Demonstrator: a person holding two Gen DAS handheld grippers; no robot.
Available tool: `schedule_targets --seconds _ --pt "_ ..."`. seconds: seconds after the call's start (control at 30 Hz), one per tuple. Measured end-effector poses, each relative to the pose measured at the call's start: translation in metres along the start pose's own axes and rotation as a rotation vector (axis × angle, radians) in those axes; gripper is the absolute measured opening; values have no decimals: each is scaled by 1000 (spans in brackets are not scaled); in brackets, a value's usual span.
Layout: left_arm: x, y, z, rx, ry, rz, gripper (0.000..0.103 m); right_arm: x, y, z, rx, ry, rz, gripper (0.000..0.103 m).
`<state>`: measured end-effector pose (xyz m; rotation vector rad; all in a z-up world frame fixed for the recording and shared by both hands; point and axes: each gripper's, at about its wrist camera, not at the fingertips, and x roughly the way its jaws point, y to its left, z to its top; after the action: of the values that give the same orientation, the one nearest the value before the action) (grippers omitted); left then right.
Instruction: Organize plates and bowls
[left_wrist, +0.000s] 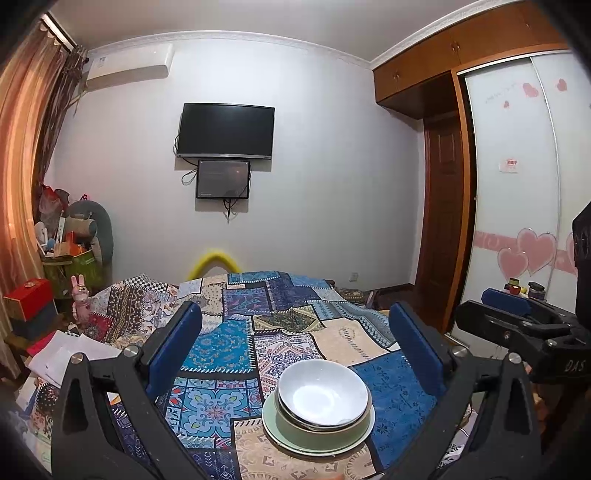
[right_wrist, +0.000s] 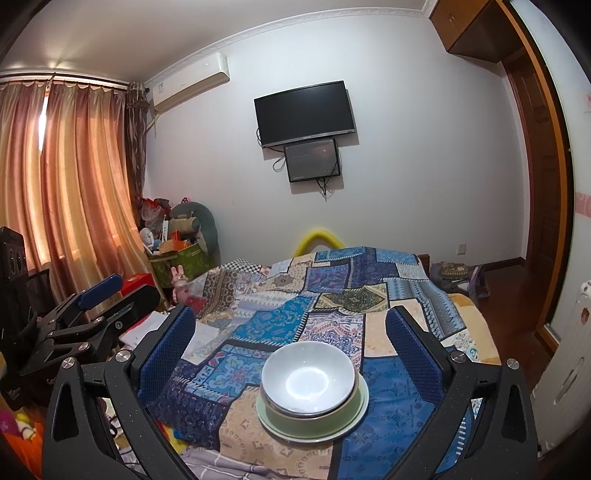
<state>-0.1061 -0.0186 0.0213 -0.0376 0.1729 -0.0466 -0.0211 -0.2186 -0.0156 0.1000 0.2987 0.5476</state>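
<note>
So the dishes are all in one stack on the bed. Top one is a white bowl (left_wrist: 322, 395) (right_wrist: 308, 376), upright, empty, shiny inside. It's nested in what looks like a metal-rimmed bowl, only the rim shows. Under that there's a pale green bowl (left_wrist: 317, 430) (right_wrist: 314, 415), and the whole pile sits on a light green plate (left_wrist: 273, 430) (right_wrist: 354, 417), pretty much centered, flat on the patchwork bedspread (left_wrist: 218, 343) (right_wrist: 384, 435).

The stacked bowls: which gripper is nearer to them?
Neither clearly. The left gripper and right gripper both hover open, apart from the stacked bowls, similarly far.
</note>
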Motion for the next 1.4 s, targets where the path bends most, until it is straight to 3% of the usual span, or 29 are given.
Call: schedule_targets --seconds 1.4 --pt "11 2 -3 -43 42 -15 103 4 -3 0 -1 11 9 103"
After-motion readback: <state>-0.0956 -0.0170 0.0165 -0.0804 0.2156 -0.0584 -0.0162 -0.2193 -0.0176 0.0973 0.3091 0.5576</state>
